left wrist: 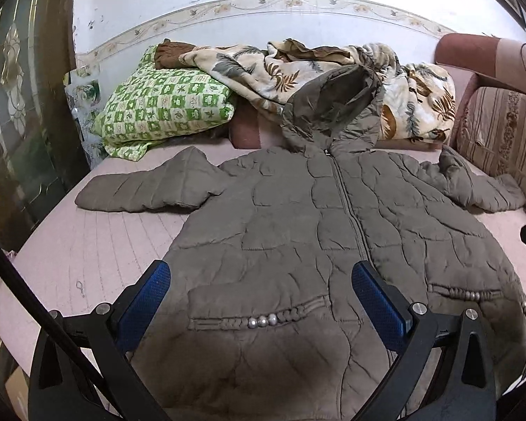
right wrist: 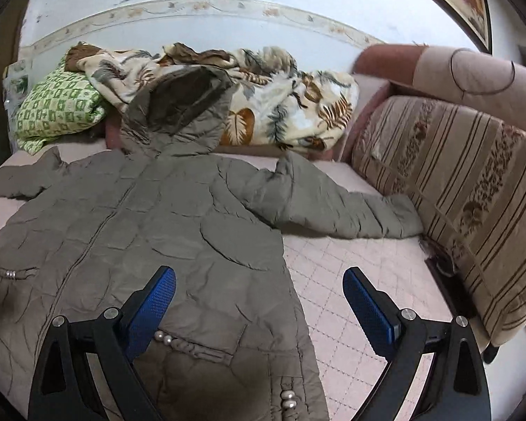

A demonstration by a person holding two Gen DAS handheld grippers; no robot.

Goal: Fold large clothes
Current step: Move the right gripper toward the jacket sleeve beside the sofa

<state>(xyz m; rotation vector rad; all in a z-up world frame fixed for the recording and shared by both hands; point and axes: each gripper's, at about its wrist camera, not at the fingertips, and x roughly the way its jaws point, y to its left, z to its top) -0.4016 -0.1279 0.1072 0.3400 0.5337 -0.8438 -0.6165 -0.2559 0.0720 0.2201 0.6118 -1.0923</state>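
A grey-brown quilted hooded jacket (left wrist: 298, 217) lies spread front-up on the pink bed, zipper closed, both sleeves stretched out sideways, hood propped against the bedding behind. It also shows in the right wrist view (right wrist: 150, 224). My left gripper (left wrist: 261, 280) is open and empty, hovering above the jacket's lower left front, over a pocket with metal beads (left wrist: 262, 321). My right gripper (right wrist: 259, 287) is open and empty, over the jacket's lower right edge; its left finger is above the fabric, its right finger above bare mattress. The right sleeve (right wrist: 350, 214) reaches toward the striped cushion.
A green checked pillow (left wrist: 164, 105) and a leaf-print blanket (left wrist: 333, 70) are piled at the bed's far side. A striped sofa cushion (right wrist: 456, 189) leans along the right. The pink quilted mattress (left wrist: 98, 245) shows left of the jacket. A dark door frame stands at far left.
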